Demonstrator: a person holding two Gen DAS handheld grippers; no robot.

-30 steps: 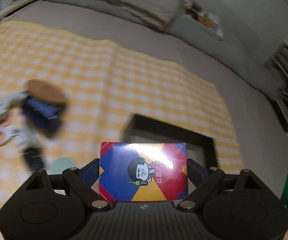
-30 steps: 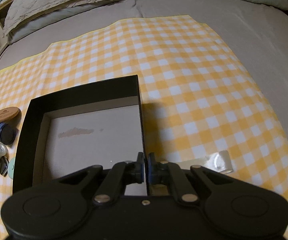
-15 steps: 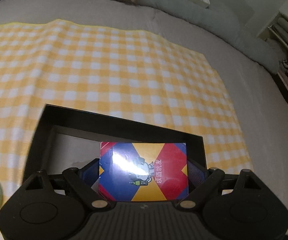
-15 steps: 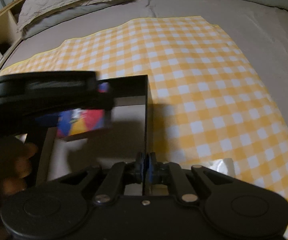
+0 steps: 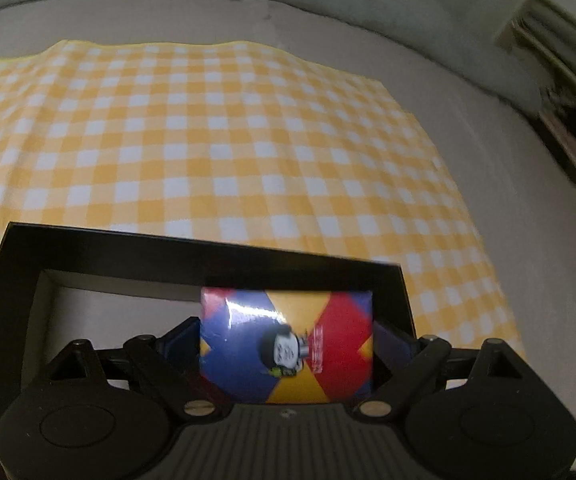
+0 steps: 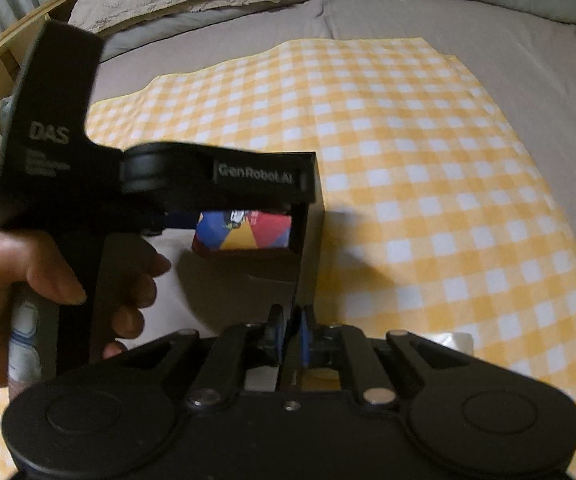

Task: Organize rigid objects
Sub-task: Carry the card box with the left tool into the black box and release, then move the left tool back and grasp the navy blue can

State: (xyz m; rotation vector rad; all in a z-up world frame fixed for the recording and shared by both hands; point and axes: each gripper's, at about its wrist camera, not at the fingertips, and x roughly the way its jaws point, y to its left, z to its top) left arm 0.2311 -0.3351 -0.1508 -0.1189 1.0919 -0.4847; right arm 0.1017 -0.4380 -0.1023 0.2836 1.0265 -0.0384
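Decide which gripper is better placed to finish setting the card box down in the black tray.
Left. The left gripper has the card box between its just-opening jaws, over the tray; the right gripper pinches the tray wall.

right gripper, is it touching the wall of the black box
Touching. The right wrist view shows the right gripper nearly shut, its fingers on either side of the black box's thin wall.

Glossy card box (glare-streaked) inside a matt black tray.

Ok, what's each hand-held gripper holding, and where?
Right hand-held gripper pinches the black box by its wall. Left hand-held gripper: jaws have just been opening; the card pack between them looks released.
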